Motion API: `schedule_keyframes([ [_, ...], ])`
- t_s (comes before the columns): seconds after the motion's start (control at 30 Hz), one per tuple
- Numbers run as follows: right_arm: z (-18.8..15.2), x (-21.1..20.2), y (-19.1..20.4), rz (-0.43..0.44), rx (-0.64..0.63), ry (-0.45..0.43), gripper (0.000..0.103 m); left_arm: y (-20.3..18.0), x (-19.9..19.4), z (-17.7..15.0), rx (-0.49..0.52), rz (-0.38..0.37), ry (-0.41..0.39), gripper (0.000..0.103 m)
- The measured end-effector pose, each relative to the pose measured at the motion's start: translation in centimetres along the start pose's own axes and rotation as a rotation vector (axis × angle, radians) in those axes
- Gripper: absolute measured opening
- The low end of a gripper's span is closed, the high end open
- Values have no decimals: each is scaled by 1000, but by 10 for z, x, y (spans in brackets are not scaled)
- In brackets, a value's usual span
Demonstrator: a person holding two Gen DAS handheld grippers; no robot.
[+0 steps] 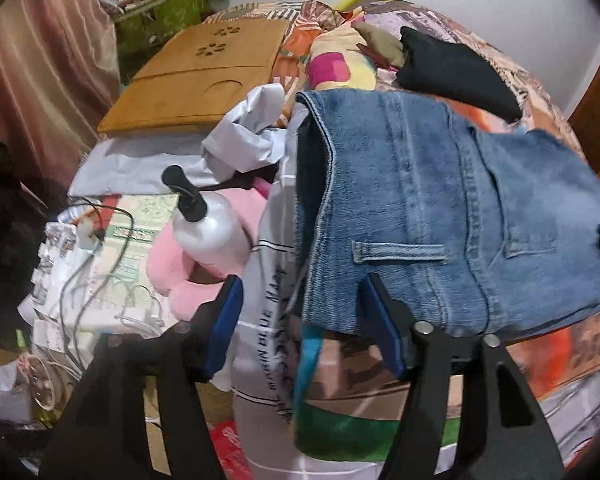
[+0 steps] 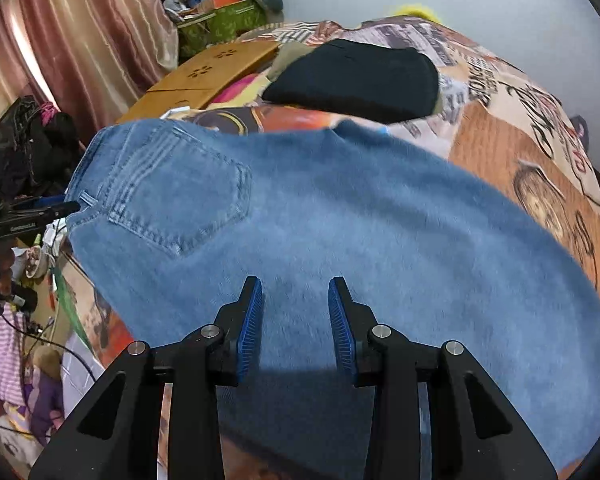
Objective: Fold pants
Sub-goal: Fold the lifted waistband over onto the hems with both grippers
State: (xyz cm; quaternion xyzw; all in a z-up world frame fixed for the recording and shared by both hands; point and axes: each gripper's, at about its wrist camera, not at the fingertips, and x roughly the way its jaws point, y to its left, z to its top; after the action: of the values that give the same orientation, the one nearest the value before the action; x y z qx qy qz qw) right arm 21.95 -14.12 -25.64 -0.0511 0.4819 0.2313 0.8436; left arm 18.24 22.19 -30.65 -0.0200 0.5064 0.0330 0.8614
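the jeans (image 2: 340,240) lie folded on the bed (image 2: 520,152). your left hand-held gripper (image 1: 300,304) stands wide at the waistband, your right hand-held gripper (image 2: 295,308) is partly open over the denim, both holding nothing. next, i think, you pinch one end for another fold.

Both tongs had matte black, angular arms with triangular cut-outs and round silver screws at the pivots. The left tongs (image 1: 302,300) and right tongs (image 2: 295,304) each carried ribbed blue pads (image 2: 252,328) inside their tips.
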Motion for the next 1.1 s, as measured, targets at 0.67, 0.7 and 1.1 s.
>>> schedule_keyframes([
  [0.67, -48, -93, -74, -189, 198, -160, 49, -38, -92, 33, 1, -38, -195, 65],
  [0.7, -52, -104, -83, -214, 232, -192, 50, -53, -96, 39, 21, -61, -209, 65],
  [1.1, -152, -185, -186, -433, 559, -280, 66, -281, -64, 88, 304, -292, -178, 68],
])
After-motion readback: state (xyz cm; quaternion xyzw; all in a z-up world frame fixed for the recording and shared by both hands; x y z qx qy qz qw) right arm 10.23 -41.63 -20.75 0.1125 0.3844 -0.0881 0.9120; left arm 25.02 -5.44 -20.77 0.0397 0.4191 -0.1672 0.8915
